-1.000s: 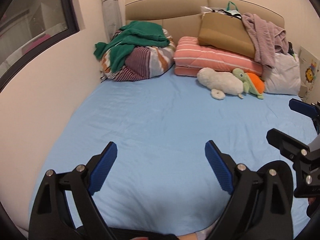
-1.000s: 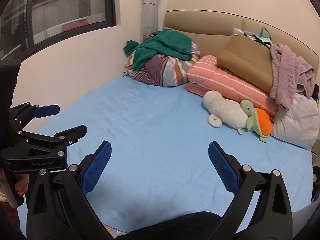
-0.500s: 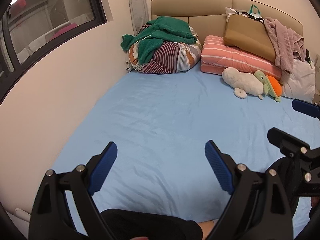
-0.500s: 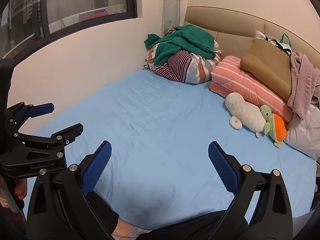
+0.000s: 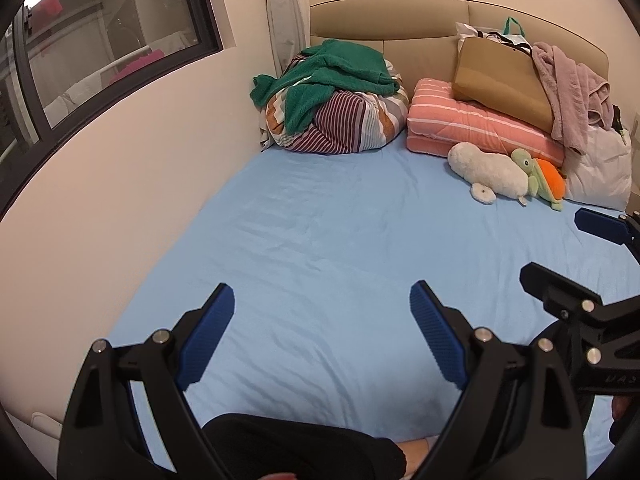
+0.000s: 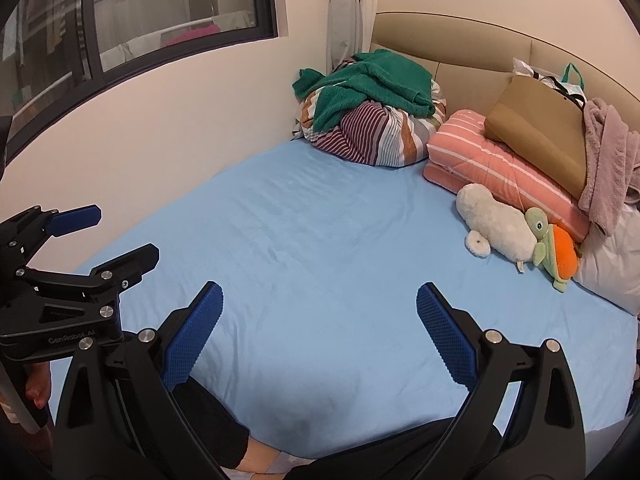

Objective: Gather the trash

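Blue sheeting covers the bed (image 5: 320, 240), which fills nearly the whole view and runs up against a cream wall (image 5: 120, 168) on the left and a padded beige headboard (image 5: 400, 16) at the far end. No piece of trash can be made out anywhere on it, so where the task's thing lies cannot be told. Over the near end hang the left gripper (image 5: 322, 306) and the right gripper (image 6: 320, 304), each with its blue-padded fingers spread wide and nothing between them. All the clutter sits well apart from them at the head of the bed: a striped bundle (image 5: 344, 124) with a green towel (image 5: 340, 72) draped over it in the corner, a folded pink striped quilt (image 5: 472, 128) beside it, a brown bag (image 5: 500, 80) leaning on the quilt, and a mauve cloth (image 5: 572, 88) hanging over the bag. In front of the quilt lie a white plush toy (image 5: 488, 172) and, touching it, a green and orange turtle plush (image 5: 544, 180). A dark-framed window (image 6: 160, 24) and a tied grey curtain (image 6: 348, 12) are set in the left wall.
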`<action>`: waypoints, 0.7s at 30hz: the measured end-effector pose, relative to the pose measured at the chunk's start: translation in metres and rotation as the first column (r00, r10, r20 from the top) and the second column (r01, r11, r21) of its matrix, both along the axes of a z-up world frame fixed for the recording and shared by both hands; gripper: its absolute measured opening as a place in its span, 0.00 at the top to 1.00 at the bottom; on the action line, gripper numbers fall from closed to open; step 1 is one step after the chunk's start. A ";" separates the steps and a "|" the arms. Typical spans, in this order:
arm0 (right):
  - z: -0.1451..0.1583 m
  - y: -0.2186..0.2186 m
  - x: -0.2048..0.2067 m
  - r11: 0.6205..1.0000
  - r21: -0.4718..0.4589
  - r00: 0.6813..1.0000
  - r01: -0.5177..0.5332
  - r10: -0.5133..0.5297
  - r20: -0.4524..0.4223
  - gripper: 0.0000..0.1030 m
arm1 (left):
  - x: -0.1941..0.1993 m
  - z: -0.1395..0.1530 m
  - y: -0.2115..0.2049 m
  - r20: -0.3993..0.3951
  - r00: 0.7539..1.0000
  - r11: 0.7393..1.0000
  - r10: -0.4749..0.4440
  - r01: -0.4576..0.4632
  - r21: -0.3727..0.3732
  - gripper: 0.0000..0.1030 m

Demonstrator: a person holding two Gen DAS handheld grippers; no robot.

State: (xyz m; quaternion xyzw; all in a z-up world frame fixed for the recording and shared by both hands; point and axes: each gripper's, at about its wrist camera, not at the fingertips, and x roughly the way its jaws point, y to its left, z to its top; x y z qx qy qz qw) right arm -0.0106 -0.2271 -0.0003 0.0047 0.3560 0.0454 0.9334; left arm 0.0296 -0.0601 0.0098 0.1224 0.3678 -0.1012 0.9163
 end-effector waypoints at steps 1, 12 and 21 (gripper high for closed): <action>0.001 0.000 0.000 1.000 -0.002 1.000 -0.001 0.001 0.003 0.09 | -0.001 0.001 0.000 0.001 1.000 1.000 0.005 -0.005 -0.001 0.13; 0.004 0.005 0.000 1.000 -0.002 1.000 -0.019 0.019 0.010 0.09 | -0.002 0.002 0.005 -0.004 1.000 1.000 0.018 -0.018 -0.019 0.13; 0.005 0.007 0.000 1.000 -0.005 1.000 -0.024 0.024 0.014 0.09 | -0.002 0.002 0.009 -0.009 1.000 0.999 0.022 -0.023 -0.028 0.13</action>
